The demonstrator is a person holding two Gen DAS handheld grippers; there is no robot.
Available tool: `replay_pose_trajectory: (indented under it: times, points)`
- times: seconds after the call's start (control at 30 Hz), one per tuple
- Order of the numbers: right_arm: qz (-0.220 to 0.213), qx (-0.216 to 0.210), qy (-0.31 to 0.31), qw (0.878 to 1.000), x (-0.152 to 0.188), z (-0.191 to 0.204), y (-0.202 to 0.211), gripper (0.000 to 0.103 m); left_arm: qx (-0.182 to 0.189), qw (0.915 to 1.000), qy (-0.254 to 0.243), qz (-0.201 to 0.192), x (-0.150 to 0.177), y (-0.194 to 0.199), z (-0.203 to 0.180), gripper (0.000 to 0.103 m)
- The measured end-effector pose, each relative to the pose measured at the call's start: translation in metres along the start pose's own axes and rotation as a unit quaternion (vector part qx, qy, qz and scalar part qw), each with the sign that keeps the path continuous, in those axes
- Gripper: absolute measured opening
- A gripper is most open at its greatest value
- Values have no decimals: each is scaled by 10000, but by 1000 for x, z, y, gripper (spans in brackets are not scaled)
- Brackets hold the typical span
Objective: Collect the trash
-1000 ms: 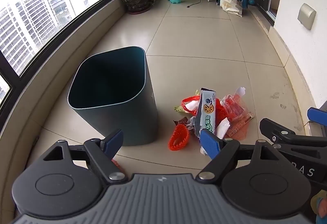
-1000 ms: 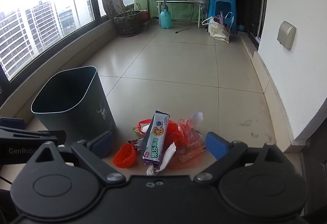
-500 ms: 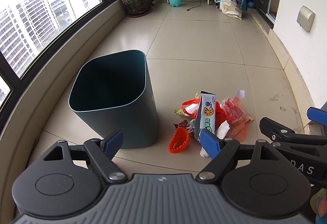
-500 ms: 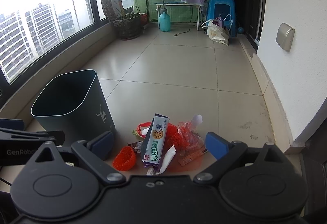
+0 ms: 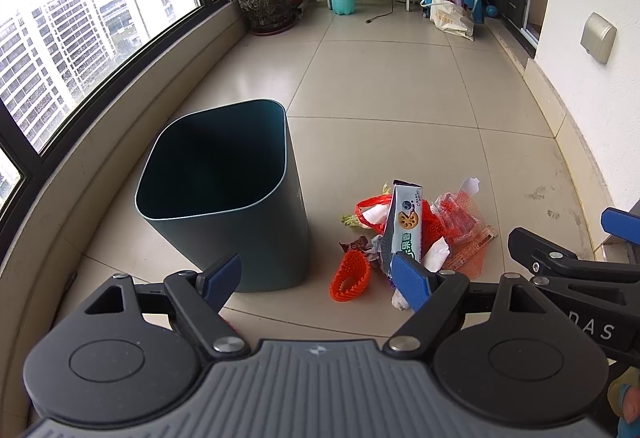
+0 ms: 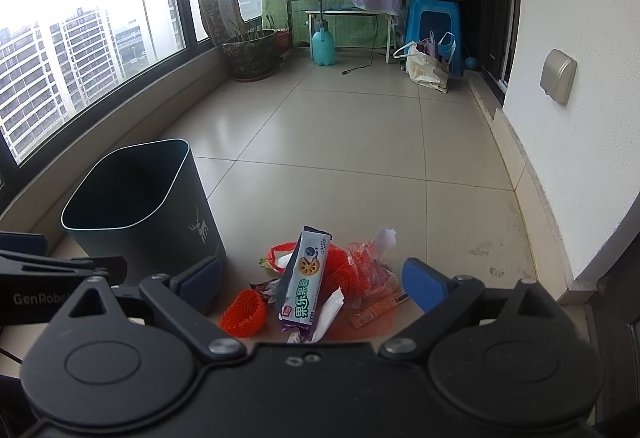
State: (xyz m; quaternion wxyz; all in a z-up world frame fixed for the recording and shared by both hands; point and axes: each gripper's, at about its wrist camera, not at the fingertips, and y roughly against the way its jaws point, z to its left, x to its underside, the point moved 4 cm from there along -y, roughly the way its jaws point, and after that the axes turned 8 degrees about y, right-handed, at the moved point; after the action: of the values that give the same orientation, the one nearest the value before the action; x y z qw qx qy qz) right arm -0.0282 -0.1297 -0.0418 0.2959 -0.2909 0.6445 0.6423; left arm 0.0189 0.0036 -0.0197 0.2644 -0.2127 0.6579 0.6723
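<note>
Both grippers are spread wide with nothing between the pads. The right gripper [image 6: 312, 282] hangs over the litter with its blue pads either side of the heap, and the left gripper [image 5: 316, 274] has the dark teal plastic bin [image 5: 224, 198] off at about 11 o'clock.

Straight ahead of the right one, at 12 o'clock, a white-and-green biscuit wrapper [image 6: 304, 286] lies on top of the pile. An orange foam fruit net [image 6: 243, 312] sits at 10 o'clock of it, a red mesh bag [image 6: 360, 278] at 2 o'clock, and white crumpled tissue [image 6: 330, 308] is tucked underneath.

Progress-wise, I'd say basically zero. All the trash is on the beige tiled floor [image 6: 340, 142] beside the bin, and the bin looks dark inside with nothing showing.

Compared with a second ago, both cameras sit a bit higher and further back, the pile is untouched, and the grippers are just as open.
</note>
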Motion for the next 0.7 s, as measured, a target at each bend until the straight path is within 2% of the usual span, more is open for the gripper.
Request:
replay_pose_trajectory:
  times: [0.7]
  points:
    - [-39, -34, 14, 10000, 0, 0, 1, 97, 0, 10000, 69, 48, 1, -1, 4, 82]
